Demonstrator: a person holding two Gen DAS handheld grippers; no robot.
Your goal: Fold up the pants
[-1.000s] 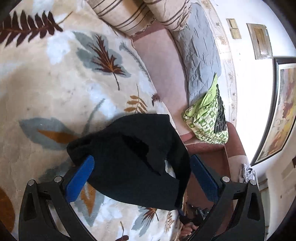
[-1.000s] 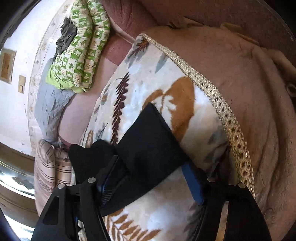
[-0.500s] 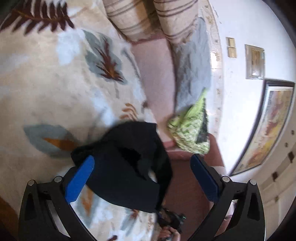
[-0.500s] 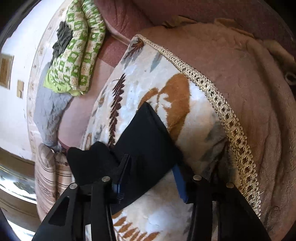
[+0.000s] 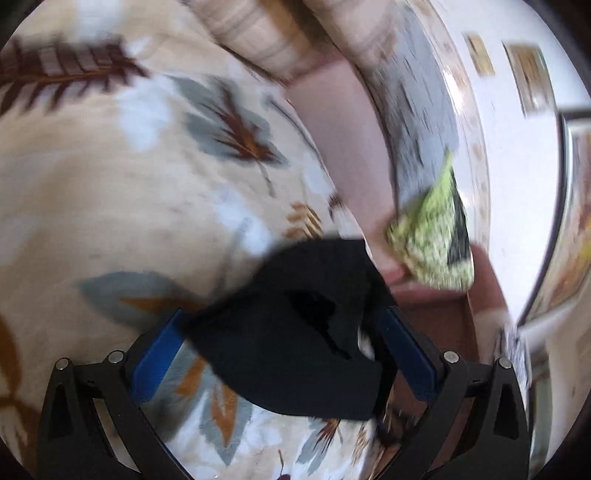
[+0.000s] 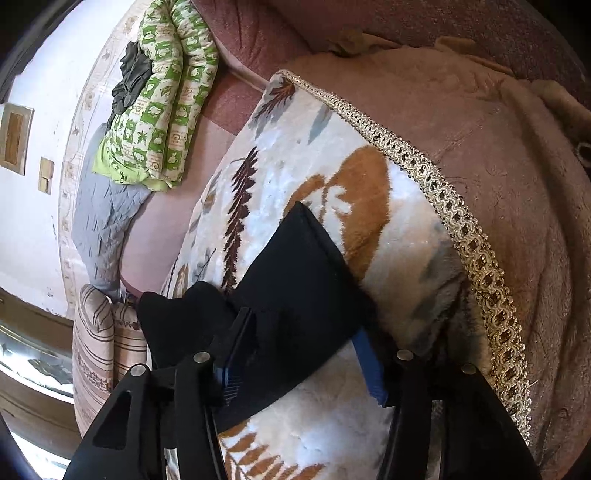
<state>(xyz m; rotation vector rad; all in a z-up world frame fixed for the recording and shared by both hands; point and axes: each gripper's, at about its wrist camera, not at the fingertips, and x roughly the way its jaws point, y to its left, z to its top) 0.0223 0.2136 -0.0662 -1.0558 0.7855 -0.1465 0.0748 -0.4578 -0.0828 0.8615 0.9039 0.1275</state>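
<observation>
Nearest the right wrist camera, the right gripper [image 6: 299, 354] with blue pads is straddling a flat black fabric panel of the pants [image 6: 295, 288]; its jaws are opening, with the cloth lying between them and bulging over the left pad, so whether the pads are pressing is hard to judge. In the left wrist view, the left gripper [image 5: 284, 350] is standing spread wide, its blue pads [image 5: 157, 360] sitting either side of the bunched black pants [image 5: 295, 332] without squeezing them.

The garment is lying on a cream plush blanket printed with brown and grey leaves [image 6: 332, 177], edged in gold braid [image 6: 461, 236]. The pants are looking soft, limp and light: they are likely to sag and slide rather than hold a crease, so taking hold at a doubled hem or the straight folded edge seems safest, with both layers pinched together.

Farther off, a green-and-white patterned bundle [image 6: 162, 110] is resting on a grey quilted cloth [image 6: 99, 218] beside striped cushions [image 5: 258, 33].
</observation>
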